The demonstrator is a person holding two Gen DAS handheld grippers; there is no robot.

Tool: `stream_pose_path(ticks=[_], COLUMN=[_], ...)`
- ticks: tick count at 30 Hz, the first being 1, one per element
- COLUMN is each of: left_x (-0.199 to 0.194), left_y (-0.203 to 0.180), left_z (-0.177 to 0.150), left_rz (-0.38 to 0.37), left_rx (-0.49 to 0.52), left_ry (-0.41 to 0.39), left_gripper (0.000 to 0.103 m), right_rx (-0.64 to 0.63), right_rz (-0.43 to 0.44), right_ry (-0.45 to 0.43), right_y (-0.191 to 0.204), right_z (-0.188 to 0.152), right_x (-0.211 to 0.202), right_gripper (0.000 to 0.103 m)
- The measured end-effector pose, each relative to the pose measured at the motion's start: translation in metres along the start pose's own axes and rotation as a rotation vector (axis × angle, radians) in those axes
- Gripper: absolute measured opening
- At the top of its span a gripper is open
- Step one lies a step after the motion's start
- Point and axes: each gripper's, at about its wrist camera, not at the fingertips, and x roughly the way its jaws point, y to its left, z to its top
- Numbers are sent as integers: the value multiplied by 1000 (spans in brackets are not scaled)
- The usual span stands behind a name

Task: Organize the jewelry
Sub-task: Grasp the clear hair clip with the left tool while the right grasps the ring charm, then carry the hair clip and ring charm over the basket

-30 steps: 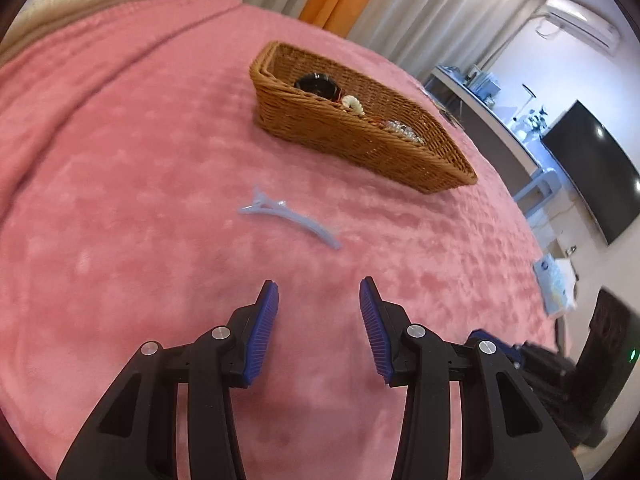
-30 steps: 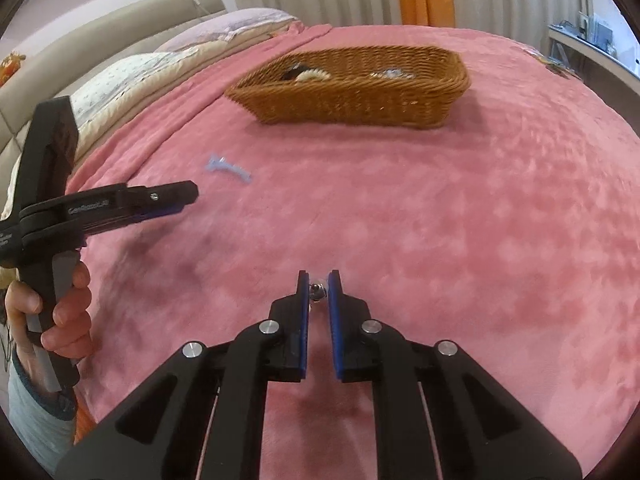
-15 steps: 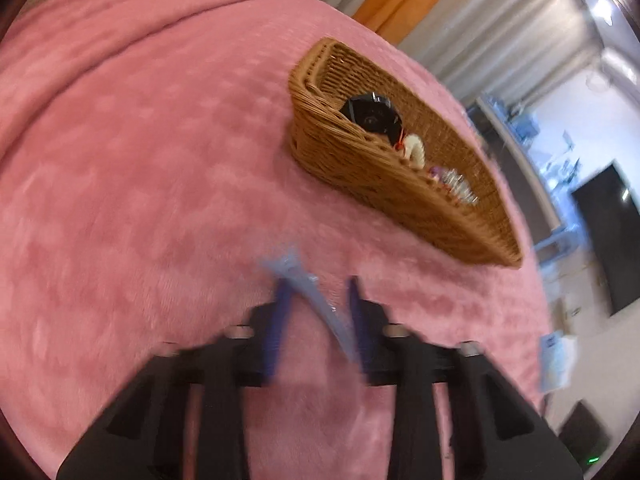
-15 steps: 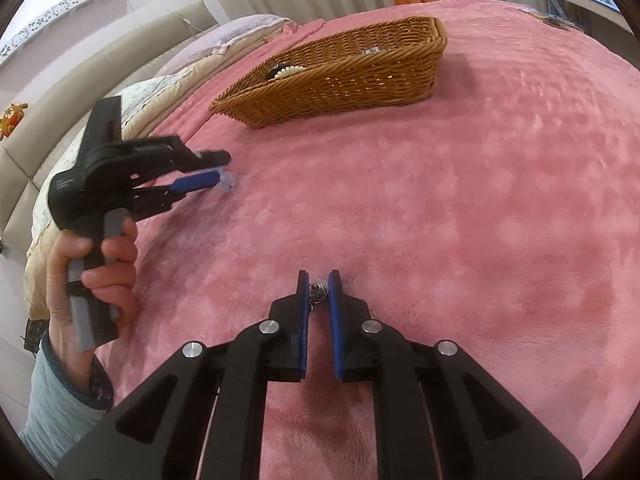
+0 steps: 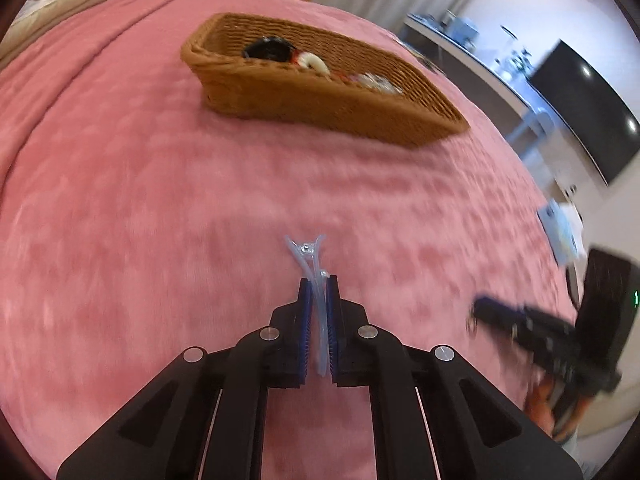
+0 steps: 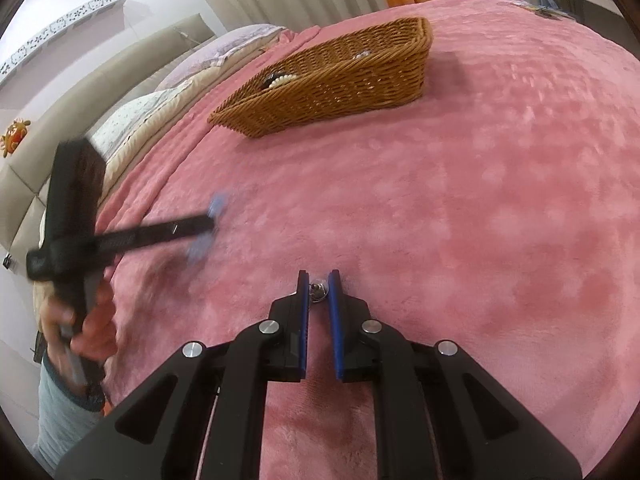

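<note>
My left gripper [image 5: 318, 280] is shut on a pale blue translucent hair clip [image 5: 311, 258], whose forked end sticks out ahead of the fingertips above the pink blanket. My right gripper [image 6: 319, 276] is shut on a small silver piece of jewelry [image 6: 319, 290] held between its blue pads. A wicker basket [image 5: 360, 114] with a black round item, white beads and other jewelry inside sits further back on the bed; it also shows in the right wrist view [image 6: 344, 80]. The left gripper [image 6: 208, 226] appears blurred at the left of the right wrist view.
The pink blanket [image 5: 140, 200] covers the bed. Pillows and a beige headboard [image 6: 132, 92] lie beyond the left side. A TV [image 5: 588, 108] and a counter stand past the bed's right edge. The right gripper's body [image 5: 532, 332] shows at right.
My left gripper moved forward to the hair clip, closed on it and lifted it off the blanket. My right gripper stays shut on the small silver piece.
</note>
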Motion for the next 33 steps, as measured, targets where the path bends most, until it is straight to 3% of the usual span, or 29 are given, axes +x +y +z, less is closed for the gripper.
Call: stream_pose_path(ticks=[3,5,7,14,17,22,27,29,32,33], left_x=[-4,-5,-8,-25,-28,-31,-19,-17,-14,-16], left_y=[-1,-2,1,17,17,6,-6,-9,-14,-14], left_z=[-9,-12,-17,-30,-32,-36,-37,-38,-41,-42], left_rz=[3,20,25,24,26,4,64,93,139,141], left_rx=[2,6,-2,-32,-30,9,39,50,80,82], left_ry=[7,-7,-22,-65,-73,-91,-87,-92,-92,-99], left_gripper=[9,17,25,27,28,41,41,38,7,7], right_rx=[8,28,32,-140,-155,-136,-139,-156,-204,-212], right_rz=[11,25,15,-106,-148,-146,-186,-203,-207,-201], right_ry=[-7,-1,-17,24,37,57,57,54,38,32], right_y=[0,-2,-4,27,33,33,39,43,51,52], right_z=[0,-2,-5,-18,-17,-8,-3,-3,-7,-8], right_x=[-7,-11,-20,-17,-10,-1,11,16,16,15], right_gripper=[13,36,43,43,42,36,30,18,17,17])
